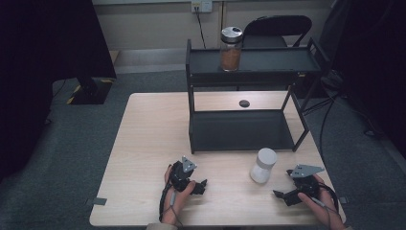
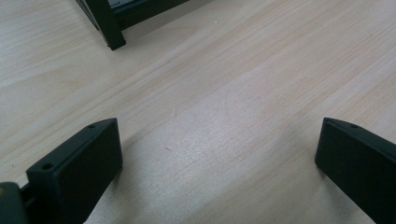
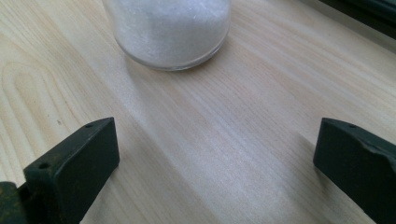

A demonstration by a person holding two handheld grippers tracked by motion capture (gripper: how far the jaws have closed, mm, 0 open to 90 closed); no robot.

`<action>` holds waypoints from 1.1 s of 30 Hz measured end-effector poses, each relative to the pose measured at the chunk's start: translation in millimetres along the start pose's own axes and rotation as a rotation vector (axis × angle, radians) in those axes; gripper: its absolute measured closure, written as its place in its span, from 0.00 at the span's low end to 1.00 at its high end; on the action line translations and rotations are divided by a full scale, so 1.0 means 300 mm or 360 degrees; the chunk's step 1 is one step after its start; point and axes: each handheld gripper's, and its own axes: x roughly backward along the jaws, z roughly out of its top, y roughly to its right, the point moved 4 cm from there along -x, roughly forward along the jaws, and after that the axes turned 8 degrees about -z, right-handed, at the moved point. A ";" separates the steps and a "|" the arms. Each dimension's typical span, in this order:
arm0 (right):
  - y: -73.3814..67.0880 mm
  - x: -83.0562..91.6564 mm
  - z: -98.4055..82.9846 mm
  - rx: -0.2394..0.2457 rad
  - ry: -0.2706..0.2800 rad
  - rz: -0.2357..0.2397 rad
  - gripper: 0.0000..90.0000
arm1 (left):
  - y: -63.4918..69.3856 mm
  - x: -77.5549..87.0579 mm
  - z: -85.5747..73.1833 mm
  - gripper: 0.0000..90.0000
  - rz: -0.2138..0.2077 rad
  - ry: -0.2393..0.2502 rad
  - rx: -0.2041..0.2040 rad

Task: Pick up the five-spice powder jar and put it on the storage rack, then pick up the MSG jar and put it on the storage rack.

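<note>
1. Resting low on the wooden table (image 1: 143, 143), the right gripper (image 1: 283, 195) has its jaws spread wide with nothing between them, and it faces the white jar (image 1: 263, 165).
2. That jar of white granules (image 3: 170, 32) stands upright just in front of the black shelf rack (image 1: 249, 129).
3. To grasp well, slide forward until both jaws flank the jar's body, then close squarely.
4. Left of the jar, the left gripper (image 1: 203, 184) lies released too, over bare wood (image 2: 210, 116).
</note>
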 end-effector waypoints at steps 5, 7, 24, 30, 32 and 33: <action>-0.001 0.000 0.001 -0.0001 -0.0002 -0.0001 0.00 | 0.001 -0.001 -0.001 0.00 0.0002 0.0004 0.0005; -0.001 0.000 0.001 -0.0001 -0.0003 -0.0001 0.00 | 0.001 -0.001 -0.001 0.00 0.0002 0.0004 0.0005; -0.004 -0.002 0.038 0.0005 -0.0078 -0.0004 0.00 | 0.002 -0.001 -0.002 0.00 0.0004 0.0006 0.0006; 0.008 -0.003 0.067 0.0023 -0.0093 0.0038 0.01 | 0.003 -0.001 -0.002 0.00 0.0005 0.0006 0.0005; 0.010 -0.001 0.069 0.0020 -0.0086 0.0047 0.01 | 0.003 -0.001 -0.002 0.00 0.0006 0.0006 0.0006; 0.010 0.002 0.071 0.0023 -0.0079 0.0047 0.01 | 0.003 -0.001 -0.002 0.00 0.0006 0.0006 0.0006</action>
